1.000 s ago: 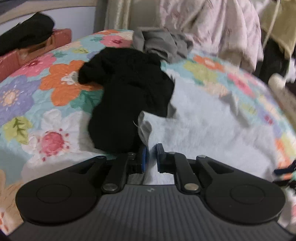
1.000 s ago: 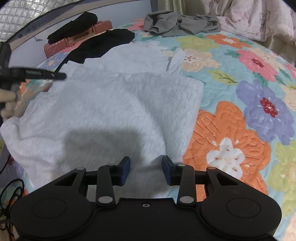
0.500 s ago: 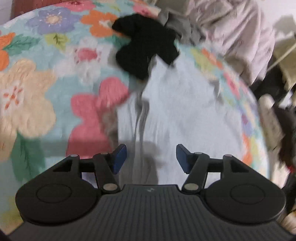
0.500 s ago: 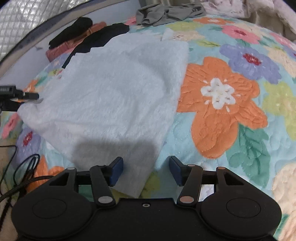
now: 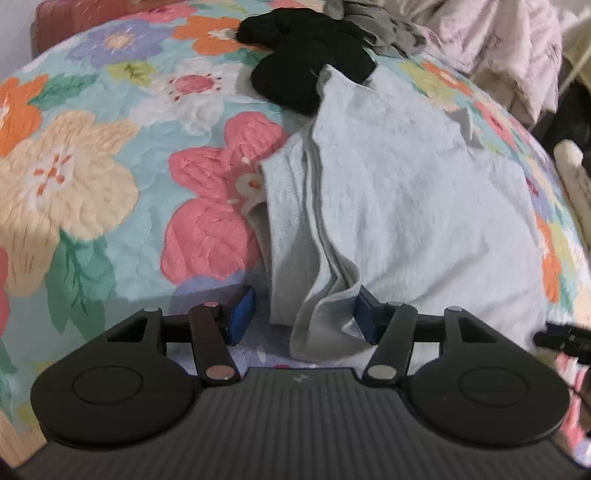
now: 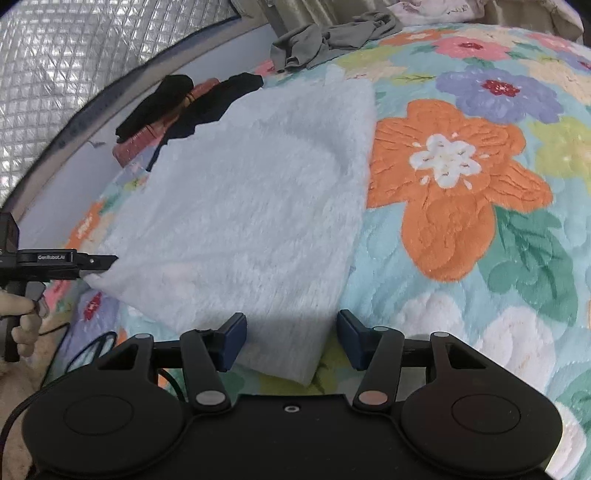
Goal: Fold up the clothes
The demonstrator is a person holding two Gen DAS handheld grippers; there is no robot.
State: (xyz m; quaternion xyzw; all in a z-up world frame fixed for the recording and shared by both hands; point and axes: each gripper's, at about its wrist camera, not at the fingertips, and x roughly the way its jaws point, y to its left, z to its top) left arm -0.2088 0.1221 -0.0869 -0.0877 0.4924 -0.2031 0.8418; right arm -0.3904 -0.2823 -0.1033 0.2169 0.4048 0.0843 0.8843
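Your left gripper [image 5: 303, 314] points down at the near left corner of the pale grey garment [image 5: 406, 206], which lies spread flat on the flowered bedspread [image 5: 92, 177]. Its jaws stand apart and are easing inward at this moment; the bunched, layered edge of the garment lies between them, brushing the right pad while the left pad stands clear of the cloth, so nothing is gripped. The folded edge runs from that corner up toward a black garment [image 5: 310, 62] that lies crumpled at the far end, touching the grey one. Beyond it a darker grey piece of clothing [image 5: 373, 26] sits in a heap, and a pale pink blanket [image 5: 498, 48] hangs at the far right.

Your right gripper [image 6: 291, 341] hovers over the near right corner of the same garment [image 6: 251, 206]. Its jaws are spread wide and released, with the corner of the cloth lying under the gap, nearer the left pad; neither pad presses on it. From this side the garment reads as a fluffy, roughly rectangular sheet, its right edge running straight along a large orange flower on the bedspread [image 6: 461, 192]. At the left edge of this view you can see your other gripper [image 6: 74, 260] at the far corner of the cloth, with your hand [image 6: 22, 314] around its handle. A black cable [image 6: 96, 347] trails near the bed's edge below it
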